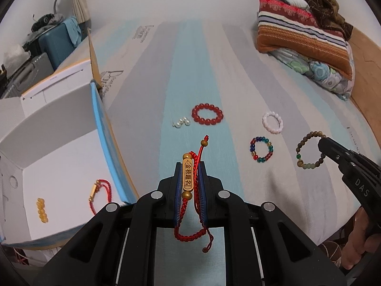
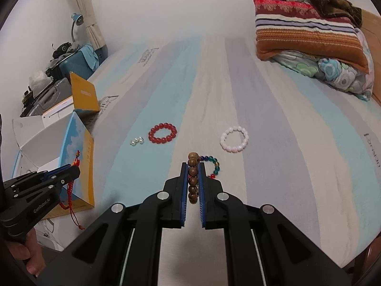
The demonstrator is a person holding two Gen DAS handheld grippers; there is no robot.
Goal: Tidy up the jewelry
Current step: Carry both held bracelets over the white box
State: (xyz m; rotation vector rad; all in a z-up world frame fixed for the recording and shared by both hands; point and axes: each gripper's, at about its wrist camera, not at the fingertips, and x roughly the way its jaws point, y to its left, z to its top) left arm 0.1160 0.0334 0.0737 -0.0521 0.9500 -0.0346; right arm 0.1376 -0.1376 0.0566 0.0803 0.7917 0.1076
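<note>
the bed point(image 1: 214, 59) spreads under both my hands, its striped sheet carrying the loose jewelry, and the white box point(image 1: 62, 157) sits open at its left edge. that box is what my next move turns on, i judge: it lies to the left of both pairs of fingers, close beside my left gripper point(image 1: 190, 178) and well apart from my right gripper point(image 2: 193, 183), so the left hand is the nearer one.

my left fingers are pinched on the red cord bracelet point(image 1: 190, 190), its gold bar charm lying lengthwise between them, pointing away from me, with the cord loop hanging below. my right fingers are pressed on the wooden bead bracelet point(image 2: 192, 181), a run of beads lined up along the fingers and the rest of the ring off the sheet, as the left view shows.

counting what i see: one box, holding one more red cord bracelet point(image 1: 100, 195) and one short row of yellow beads point(image 1: 42, 209). on the sheet, three bracelets lie flat: one red bead bracelet point(image 1: 207, 114), one white bead bracelet point(image 1: 272, 122), one multicolour bead bracelet point(image 1: 261, 149), the last just past my right fingertips. beside the red one sits one small cluster of pearls point(image 1: 182, 122).
</note>
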